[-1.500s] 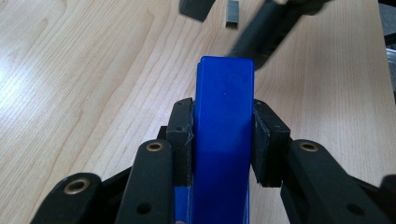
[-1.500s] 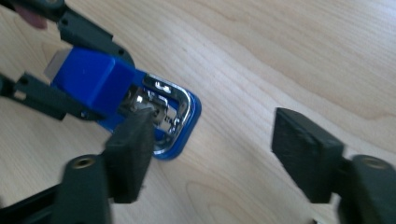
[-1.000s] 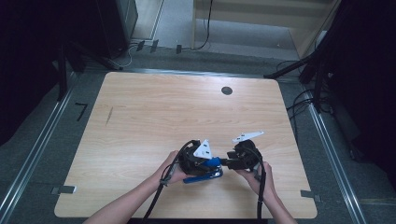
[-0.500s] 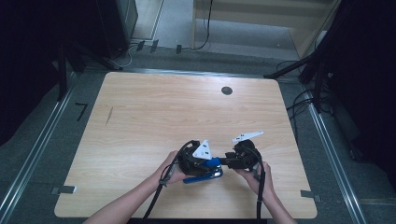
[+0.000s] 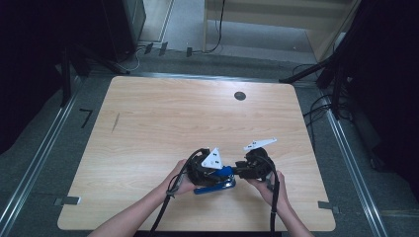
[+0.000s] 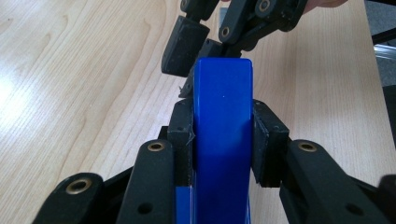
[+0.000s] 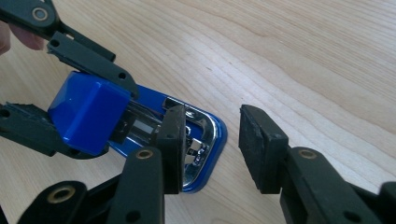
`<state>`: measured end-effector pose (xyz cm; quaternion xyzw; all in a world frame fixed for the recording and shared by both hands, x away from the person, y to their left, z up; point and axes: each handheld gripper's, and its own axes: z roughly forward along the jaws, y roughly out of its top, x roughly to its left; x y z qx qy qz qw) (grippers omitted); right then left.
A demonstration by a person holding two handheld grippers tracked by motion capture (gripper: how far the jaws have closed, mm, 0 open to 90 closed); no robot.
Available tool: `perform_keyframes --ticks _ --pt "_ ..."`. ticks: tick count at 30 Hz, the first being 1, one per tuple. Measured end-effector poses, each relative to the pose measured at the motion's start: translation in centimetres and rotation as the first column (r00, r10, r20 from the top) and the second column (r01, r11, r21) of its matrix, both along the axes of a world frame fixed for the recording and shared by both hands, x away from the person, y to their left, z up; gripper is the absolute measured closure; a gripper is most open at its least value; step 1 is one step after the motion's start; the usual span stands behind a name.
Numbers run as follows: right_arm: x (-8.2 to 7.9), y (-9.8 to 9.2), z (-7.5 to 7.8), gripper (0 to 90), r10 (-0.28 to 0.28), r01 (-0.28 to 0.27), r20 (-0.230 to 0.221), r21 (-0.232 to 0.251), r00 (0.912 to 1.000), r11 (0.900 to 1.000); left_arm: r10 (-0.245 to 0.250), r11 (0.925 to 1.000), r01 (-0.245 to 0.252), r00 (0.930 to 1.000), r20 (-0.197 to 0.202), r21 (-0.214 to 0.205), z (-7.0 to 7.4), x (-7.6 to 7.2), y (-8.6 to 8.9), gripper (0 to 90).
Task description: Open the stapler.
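Blue stapler [image 6: 223,140] clamped in left claw [image 6: 223,142], near table edge [image 5: 197,230], right claw [image 7: 210,149] closing beside it.

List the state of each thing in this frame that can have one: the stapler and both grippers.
blue stapler: hinged open, top arm raised off the base, base on the table.
left gripper: shut on the stapler's top arm, pads on both sides.
right gripper: open, has just been closing, nothing gripped; one pad at the base's front end.
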<state>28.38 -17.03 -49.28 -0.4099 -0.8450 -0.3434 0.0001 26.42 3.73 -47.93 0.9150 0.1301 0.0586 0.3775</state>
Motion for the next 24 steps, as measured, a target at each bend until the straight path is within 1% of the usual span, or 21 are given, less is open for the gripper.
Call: perform_keyframes --ticks 3,6,8,10,12,15,17,20,24 --pt "-0.02 0.11 0.05 63.5 0.005 -0.005 -0.005 -0.003 1.0 1.0 0.0 1.0 0.0 1.0 0.003 -0.002 0.04 -0.05 0.05 66.6" --pt "0.08 0.1 0.0 64.5 0.014 -0.014 0.002 -0.001 0.9999 0.9999 0.004 1.0 -0.004 1.0 0.004 -0.004 0.09 -0.08 0.14 66.6" --pt "0.03 0.14 0.06 65.7 0.015 -0.015 -0.009 -0.001 0.9999 0.9999 0.0 1.0 0.0 1.0 0.007 -0.003 0.16 -0.08 0.21 66.6" --pt "0.07 0.18 0.02 66.7 0.022 -0.022 -0.004 0.002 0.9997 0.9998 0.0 1.0 0.0 1.0 0.007 -0.005 0.21 -0.1 0.26 66.6" --pt "0.0 0.34 0.0 67.2 0.028 -0.028 -0.014 -0.002 0.9995 0.9996 -0.001 1.0 0.001 1.0 0.008 -0.005 0.26 -0.12 0.3 66.7" --pt "-0.07 0.56 0.04 70.5 0.046 -0.046 -0.007 -0.009 0.9989 0.9989 0.002 1.0 -0.002 0.9999 0.01 -0.007 0.3 -0.16 0.31 66.7" --pt "-0.12 0.62 0.11 73.0 0.053 -0.053 -0.013 -0.015 0.9985 0.9985 0.002 1.0 -0.002 0.9999 0.012 -0.005 0.35 -0.16 0.33 66.7" --pt "-0.16 0.68 0.12 76.0 0.064 -0.064 -0.009 -0.02 0.9979 0.9978 0.0 1.0 0.0 0.9999 0.013 -0.001 0.45 -0.17 0.37 66.7" --pt "-0.3 0.8 0.19 80.7 0.076 -0.076 -0.005 -0.049 0.9971 0.9959 0.004 1.0 -0.004 1.0 0.008 0.0 0.55 -0.17 0.45 66.8"
